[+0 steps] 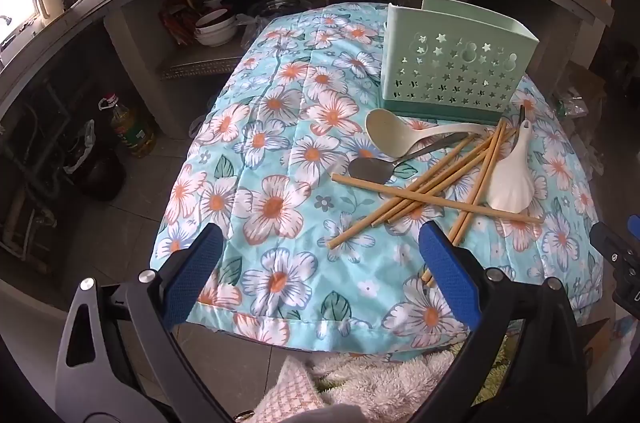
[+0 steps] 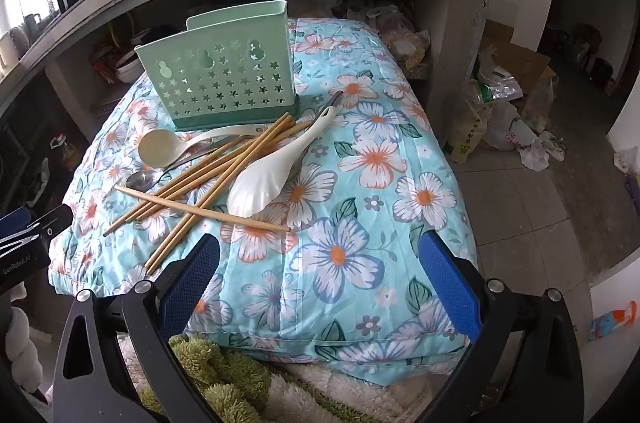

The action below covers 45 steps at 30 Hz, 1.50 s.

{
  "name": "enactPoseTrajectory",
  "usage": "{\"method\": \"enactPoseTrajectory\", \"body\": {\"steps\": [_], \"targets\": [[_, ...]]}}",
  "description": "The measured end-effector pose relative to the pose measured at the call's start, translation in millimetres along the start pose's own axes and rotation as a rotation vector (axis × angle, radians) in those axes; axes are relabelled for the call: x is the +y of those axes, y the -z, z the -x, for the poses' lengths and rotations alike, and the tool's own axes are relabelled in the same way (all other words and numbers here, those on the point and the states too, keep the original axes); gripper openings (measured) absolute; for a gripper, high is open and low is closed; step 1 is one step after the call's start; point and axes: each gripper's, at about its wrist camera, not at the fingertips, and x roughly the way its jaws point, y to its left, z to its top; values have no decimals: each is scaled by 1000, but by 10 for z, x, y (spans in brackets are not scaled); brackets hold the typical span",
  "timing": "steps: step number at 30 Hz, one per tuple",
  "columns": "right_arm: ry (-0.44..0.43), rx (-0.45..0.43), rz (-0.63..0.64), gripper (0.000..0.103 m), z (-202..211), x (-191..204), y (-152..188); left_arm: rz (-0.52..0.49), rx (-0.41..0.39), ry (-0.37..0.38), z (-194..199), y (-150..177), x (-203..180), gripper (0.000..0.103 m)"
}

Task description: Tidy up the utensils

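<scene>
Bamboo chopsticks (image 2: 208, 183) lie crossed left of centre on a floral cloth (image 2: 360, 183), among a white ladle (image 2: 264, 183), cream spoon (image 2: 164, 147) and metal spoon (image 2: 140, 180), below the green caddy (image 2: 220, 79). Both grippers, left (image 1: 320, 255) and right (image 2: 320, 259), gape empty. "GenRoboLAI" shows at the left edge, only partly legible.

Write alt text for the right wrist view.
The open right gripper hovers over a floral cloth; ahead lie loose chopsticks, a white spoon, a beige ladle and an empty green holder.

Left tool (image 1: 320, 251) and right tool (image 2: 320, 255), black frames, blue textured pads, silver screws
</scene>
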Motion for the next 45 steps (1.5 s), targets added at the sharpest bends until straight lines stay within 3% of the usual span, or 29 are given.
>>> {"method": "enactPoseTrajectory", "body": {"steps": [45], "targets": [[4, -9, 1, 97, -10, 1, -2, 6, 10, 7, -3, 2, 1, 95]]}}
